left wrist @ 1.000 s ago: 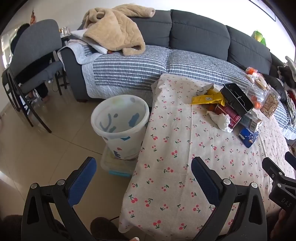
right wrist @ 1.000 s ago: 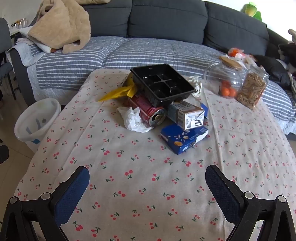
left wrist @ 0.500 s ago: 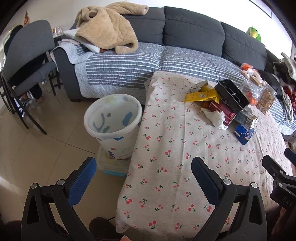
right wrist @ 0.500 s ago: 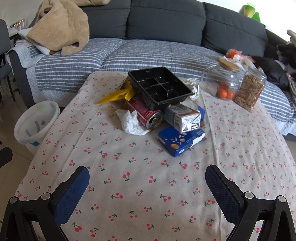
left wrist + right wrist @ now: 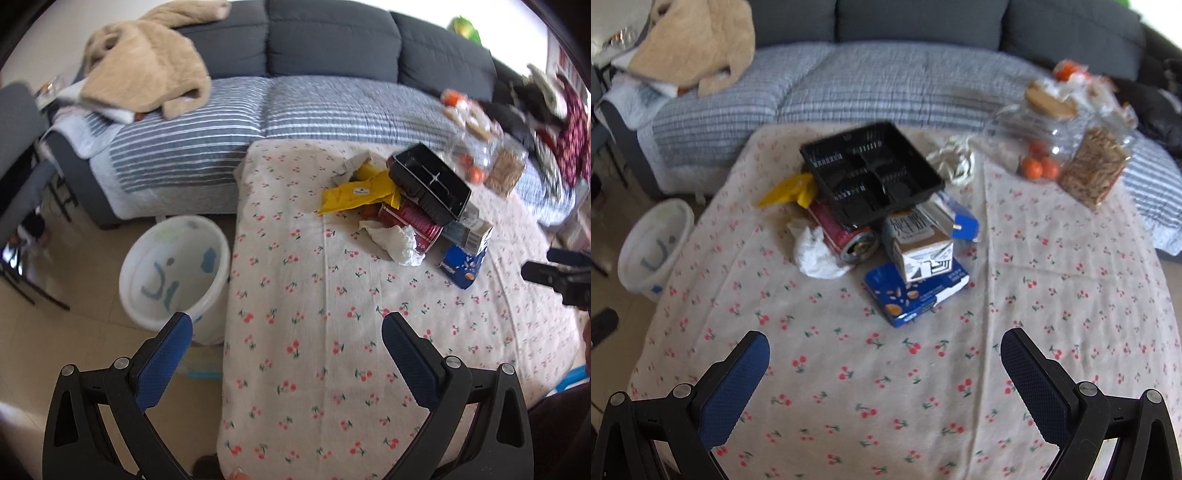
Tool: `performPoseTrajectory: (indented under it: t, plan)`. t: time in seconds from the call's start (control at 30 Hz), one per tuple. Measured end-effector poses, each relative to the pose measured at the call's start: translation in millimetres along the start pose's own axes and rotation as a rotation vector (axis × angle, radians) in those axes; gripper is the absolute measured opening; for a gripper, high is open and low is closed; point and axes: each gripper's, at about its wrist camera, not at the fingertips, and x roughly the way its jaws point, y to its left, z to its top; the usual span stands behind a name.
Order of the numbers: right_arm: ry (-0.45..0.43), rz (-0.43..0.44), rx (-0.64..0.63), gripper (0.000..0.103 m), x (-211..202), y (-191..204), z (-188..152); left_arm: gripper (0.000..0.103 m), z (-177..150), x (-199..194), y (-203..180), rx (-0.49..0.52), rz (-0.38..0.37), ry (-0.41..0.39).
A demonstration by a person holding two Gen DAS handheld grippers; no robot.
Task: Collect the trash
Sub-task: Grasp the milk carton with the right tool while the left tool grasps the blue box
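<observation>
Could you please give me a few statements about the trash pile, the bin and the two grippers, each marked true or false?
1. The black tray sits on top of the pile. True.
2. The bin stands on the table. False: it stands on the floor beside the table.
3. The right gripper holds the blue box. False: its jaws are open and empty; the blue box lies on the table.
4. The red can lies on its side. True.
5. The left gripper is open. True.
</observation>
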Motion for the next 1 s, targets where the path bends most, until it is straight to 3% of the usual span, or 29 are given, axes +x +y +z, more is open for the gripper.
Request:
performPoseTrajectory:
  t: [0.1, 0.27, 0.37, 0.5, 0.6, 0.67, 0.73, 1.0]
  plan:
    - [0.085, 0.042, 0.024, 0.103, 29, -22, 12, 0.103, 8, 18, -6, 0.02, -0.039, 0.011]
    - [0.09, 0.102, 0.067, 0.1, 67, -43, 22, 0.103, 6, 58, -11, 0.033, -0.069, 0.094]
    - [0.141, 0.123, 0.071, 0.094, 88, -43, 30, 0.103, 11, 73, -11, 0.015, -0.088, 0.109]
    - [0.147, 0.122, 0.019, 0.092, 105, -37, 43, 0.103, 22, 85, -14, -0.009, -0.127, 0.113]
    - [0.168, 0.123, -0.008, 0.084, 120, -34, 48, 0.103, 26, 92, -23, -0.007, -0.159, 0.124]
    - [0.183, 0.114, -0.018, 0.071, 129, -33, 50, 0.103, 28, 95, -32, 0.0, -0.187, 0.13]
    - [0.193, 0.122, -0.015, 0.056, 134, -33, 52, 0.103, 30, 94, -41, 0.005, -0.214, 0.129]
    - [0.106, 0.137, 0.053, 0.053, 95, -56, 57, 0.099, 32, 88, -96, 0.099, -0.388, 0.105]
